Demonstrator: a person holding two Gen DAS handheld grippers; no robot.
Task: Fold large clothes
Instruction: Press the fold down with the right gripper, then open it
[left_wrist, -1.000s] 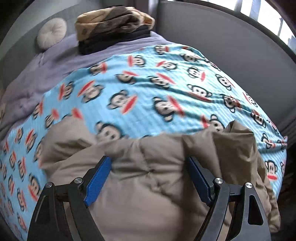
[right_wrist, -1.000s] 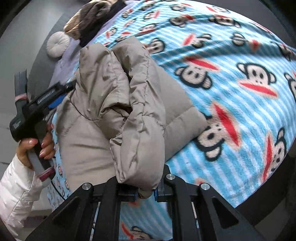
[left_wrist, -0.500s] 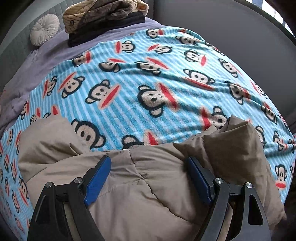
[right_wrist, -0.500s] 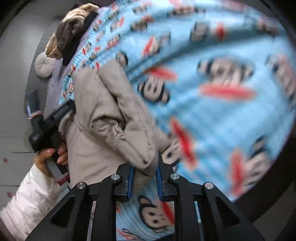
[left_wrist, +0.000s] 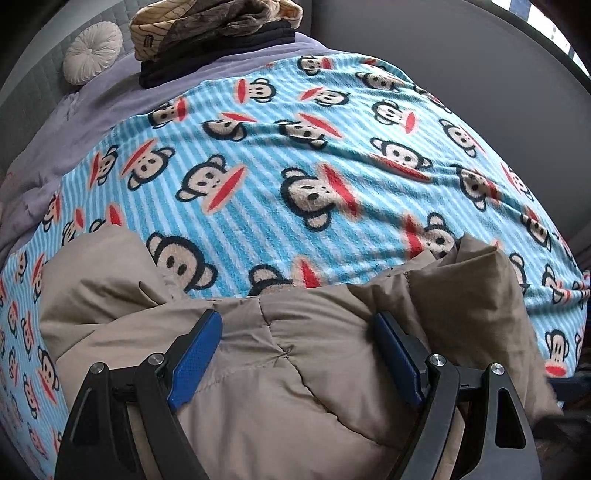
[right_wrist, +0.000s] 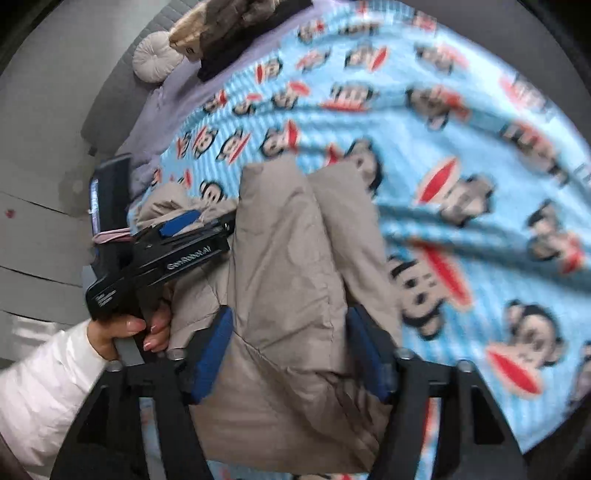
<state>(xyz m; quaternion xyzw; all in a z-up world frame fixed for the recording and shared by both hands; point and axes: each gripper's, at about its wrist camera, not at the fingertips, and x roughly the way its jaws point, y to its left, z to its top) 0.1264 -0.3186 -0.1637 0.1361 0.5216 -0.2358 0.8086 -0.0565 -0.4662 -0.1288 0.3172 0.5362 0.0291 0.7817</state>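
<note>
One beige puffer jacket (left_wrist: 295, 369) lies bunched at the near edge of the monkey-print blanket (left_wrist: 295, 166). Left gripper (left_wrist: 295, 354) spread wide over it, right gripper (right_wrist: 291, 350) spread wide too, gripping nothing. One clothes pile (left_wrist: 218, 33) and one round cushion (left_wrist: 92, 51) sit at the bed's far end.

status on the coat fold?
Done: the tan puffer coat lies bunched on the monkey blanket, one sleeve laid lengthwise over its body. In hand: nothing; left gripper and right gripper are open above it. Left: final folds and flattening.
</note>
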